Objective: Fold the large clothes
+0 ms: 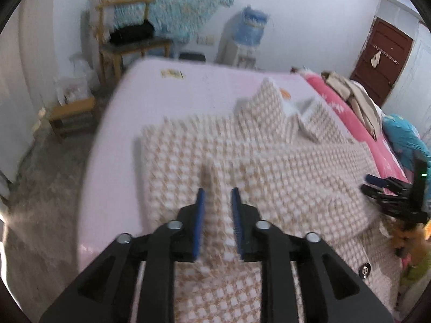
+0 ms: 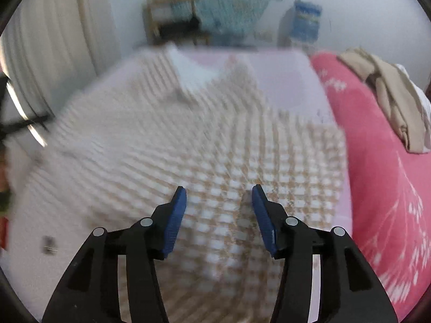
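Observation:
A large beige-and-white checked knit garment (image 1: 242, 156) lies spread on a pale pink bed (image 1: 150, 88), its collar raised toward the far side. My left gripper (image 1: 217, 192) is open, its blue-padded jaws a narrow gap apart just above the garment's near part. The right gripper shows in the left wrist view (image 1: 367, 183) at the garment's right edge. In the right wrist view the same garment (image 2: 188, 140) fills the bed (image 2: 285, 75). My right gripper (image 2: 218, 191) is open wide over the checked fabric. Both views are motion-blurred.
A pink blanket (image 2: 377, 161) with beige clothes (image 2: 396, 99) lies to the right. A wooden chair (image 1: 129, 40), a low stool (image 1: 72, 115) and a water dispenser (image 1: 247, 35) stand beyond the bed. A brown door (image 1: 382, 56) is at the far right. A blue bundle (image 1: 404, 137) lies by the blanket.

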A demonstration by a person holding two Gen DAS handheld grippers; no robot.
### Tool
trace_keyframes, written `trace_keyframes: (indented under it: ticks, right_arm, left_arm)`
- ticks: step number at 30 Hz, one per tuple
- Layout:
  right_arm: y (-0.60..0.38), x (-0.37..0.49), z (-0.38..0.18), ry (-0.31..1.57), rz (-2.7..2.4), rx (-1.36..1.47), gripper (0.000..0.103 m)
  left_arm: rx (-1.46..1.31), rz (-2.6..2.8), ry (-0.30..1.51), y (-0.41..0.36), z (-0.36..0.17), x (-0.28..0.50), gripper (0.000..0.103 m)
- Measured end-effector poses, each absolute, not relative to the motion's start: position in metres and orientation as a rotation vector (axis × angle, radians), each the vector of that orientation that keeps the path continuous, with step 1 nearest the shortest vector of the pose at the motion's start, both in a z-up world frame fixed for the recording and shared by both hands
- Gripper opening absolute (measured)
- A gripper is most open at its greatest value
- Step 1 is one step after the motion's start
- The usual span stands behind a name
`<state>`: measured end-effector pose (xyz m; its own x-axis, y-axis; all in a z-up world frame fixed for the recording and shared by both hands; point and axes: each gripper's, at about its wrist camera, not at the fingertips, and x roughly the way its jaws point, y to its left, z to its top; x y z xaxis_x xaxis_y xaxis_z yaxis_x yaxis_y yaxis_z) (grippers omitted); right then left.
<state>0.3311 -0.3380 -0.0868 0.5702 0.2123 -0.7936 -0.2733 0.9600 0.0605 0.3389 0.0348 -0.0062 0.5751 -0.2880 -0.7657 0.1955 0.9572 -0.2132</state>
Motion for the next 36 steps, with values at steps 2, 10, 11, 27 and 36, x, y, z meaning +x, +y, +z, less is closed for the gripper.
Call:
trace_keyframes:
  ticks: [2,10,11,27,36]
  right_arm:
    - [-0.343,0.332,-0.081,0.923,0.294,-0.038,0.050]
    - [-0.407,0.351,-0.066,0.856,0.112,0.108,0.053]
    - [-0.411,0.353,-0.068,0.860,0.092,0.118,0.053]
    - [-0.417,0.366,-0.077,0.862,0.047,0.123,0.053]
    - [-0.399,0.352,-0.051,0.766,0.205,0.103,0.053]
  left_arm:
    - [-0.132,-0.294,0.951,0.031,-0.016,0.349,0.038]
    - [-0.176,-0.316,0.984,0.017,-0.030,0.389,0.037]
    - [-0.160,-0.316,0.982,0.014,-0.030,0.390,0.037]
    - [-0.017,-0.198,0.847,0.010,-0.025,0.394,0.008]
    - [-0.070,-0.202,0.860,0.021,-0.029,0.388,0.012]
